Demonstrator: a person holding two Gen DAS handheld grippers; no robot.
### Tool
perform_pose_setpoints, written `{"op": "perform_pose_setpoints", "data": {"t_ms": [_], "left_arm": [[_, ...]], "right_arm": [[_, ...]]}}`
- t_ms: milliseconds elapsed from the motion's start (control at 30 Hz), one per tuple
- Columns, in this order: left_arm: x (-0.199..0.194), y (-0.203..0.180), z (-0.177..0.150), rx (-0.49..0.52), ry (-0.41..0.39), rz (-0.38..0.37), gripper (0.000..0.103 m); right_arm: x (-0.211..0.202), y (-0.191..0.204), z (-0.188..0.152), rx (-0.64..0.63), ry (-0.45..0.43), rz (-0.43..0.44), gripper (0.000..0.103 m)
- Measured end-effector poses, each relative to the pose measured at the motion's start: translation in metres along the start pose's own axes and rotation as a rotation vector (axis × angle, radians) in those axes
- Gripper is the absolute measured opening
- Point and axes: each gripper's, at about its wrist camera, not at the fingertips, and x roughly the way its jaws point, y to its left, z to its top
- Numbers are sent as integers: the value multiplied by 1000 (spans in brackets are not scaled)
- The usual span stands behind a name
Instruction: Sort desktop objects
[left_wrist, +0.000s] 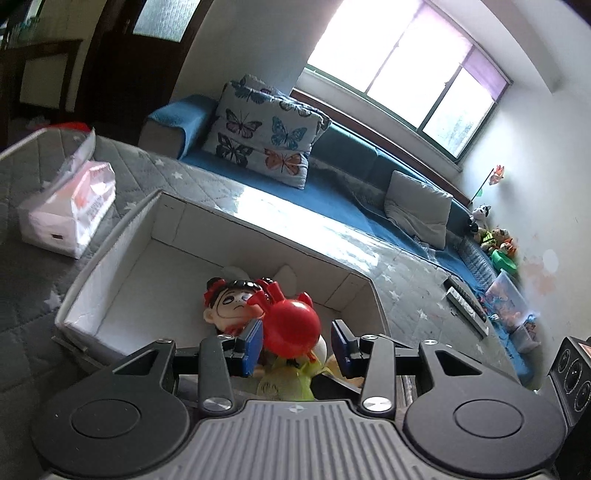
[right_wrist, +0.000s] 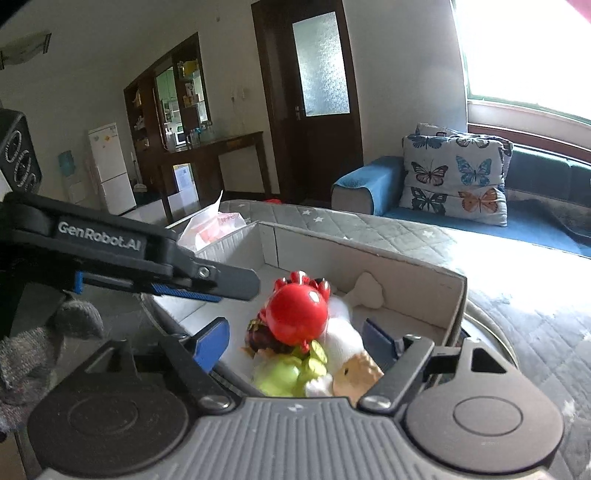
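Two pairs of tongs hang over a white box (left_wrist: 122, 258) that sits on a grey quilted tabletop (left_wrist: 29, 184) with star patterns. The left tongs (left_wrist: 297, 345) stand apart, their blue pads on either side of a red crab toy (left_wrist: 291, 321) without clamping it; the pad at 9 o'clock looks just beside the toy, the one at 3 o'clock clear of it. The crab lies on top of a pile of toys inside the box: a doll's head (left_wrist: 229, 306) with black hair and a red bow at its 10 o'clock, a green soft toy (left_wrist: 288, 380) at its 6 o'clock.

From the right wrist, the right tongs (right_wrist: 295, 343) are also apart, framing the same pile from the near side of the box (right_wrist: 454, 295). The red crab toy (right_wrist: 297, 314) rests on the heap, with the green soft toy (right_wrist: 284, 376) at its 6 o'clock and a white and tan plush animal (right_wrist: 351, 362) at its 4 o'clock. The left tongs (right_wrist: 207, 286) reach in from 9 o'clock, above the box.

A pack of tissues (left_wrist: 70, 214) lies on the tabletop at 10 o'clock from the box. A butterfly pillow (left_wrist: 262, 136) sits on a blue sofa (left_wrist: 351, 206) beyond, and two remote controls (left_wrist: 465, 302) lie on the tabletop at 3 o'clock.
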Motion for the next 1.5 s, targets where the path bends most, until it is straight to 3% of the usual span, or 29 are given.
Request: {"op": "perform_pose_setpoints", "data": {"t_ms": [233,333,533,933,1500], "left_arm": [[-31,-14,-21,63,-30,38,43],[-43,-18,-32,75,-42,53,43],[-56,-19,-56,61,-43,58,43],[-67,-28,-90,83,-39,139,43],[-72,-27,-122,119,-22,316,42]], "right_arm": [[-28,7,-17,25,-15,-19,93],[-40,10,-23,47,-29,-23,103],[-59,16,-40,81,-33,-50,103],[-75,25,-71,118,-15,-127,103],[-85,35,-99,178,37,-180,103]]}}
